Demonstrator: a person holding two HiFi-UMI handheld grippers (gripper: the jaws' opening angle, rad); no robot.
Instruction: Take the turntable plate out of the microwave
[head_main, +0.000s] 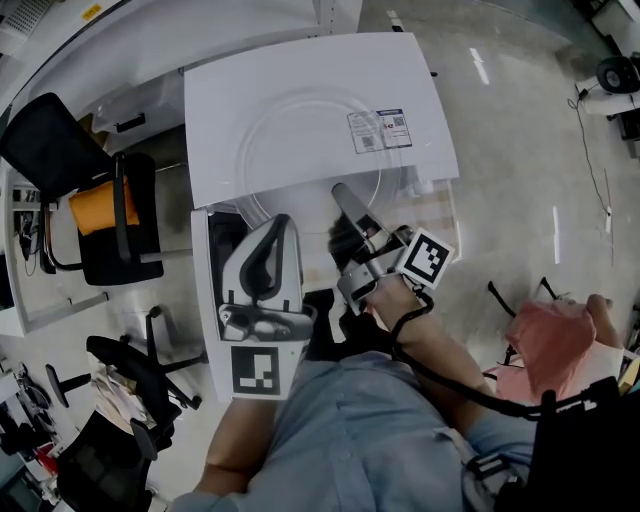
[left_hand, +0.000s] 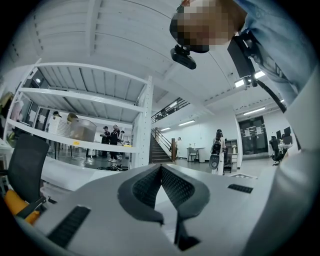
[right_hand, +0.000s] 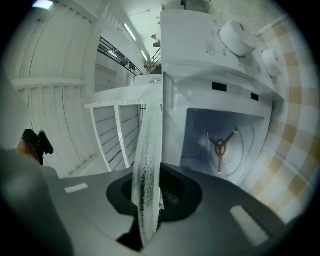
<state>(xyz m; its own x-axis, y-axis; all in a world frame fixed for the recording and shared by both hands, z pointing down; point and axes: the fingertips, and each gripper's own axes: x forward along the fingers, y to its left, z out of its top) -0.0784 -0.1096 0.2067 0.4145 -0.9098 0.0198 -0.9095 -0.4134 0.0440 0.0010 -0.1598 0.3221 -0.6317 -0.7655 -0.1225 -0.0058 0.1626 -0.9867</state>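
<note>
In the head view the clear glass turntable plate (head_main: 300, 150) shows as a faint round outline over the white microwave's top (head_main: 320, 70). My right gripper (head_main: 345, 200) is shut on its near rim. In the right gripper view the plate (right_hand: 149, 145) stands edge-on between the jaws of the right gripper (right_hand: 150, 190), outside the open cavity. The bare rotor hub (right_hand: 220, 147) shows on the cavity floor. My left gripper (head_main: 268, 255) hovers by the open microwave door (head_main: 205, 300). Its jaws meet at the tips with nothing in them, as the left gripper (left_hand: 161, 169) shows in its own view.
The microwave's two knobs (right_hand: 237, 37) sit above the cavity. A checked cloth (right_hand: 292, 125) covers the table to the right. Office chairs (head_main: 90, 200) stand at the left, and a person in pink (head_main: 550, 340) sits at the right. The left gripper view shows shelving (left_hand: 90, 110) and distant people.
</note>
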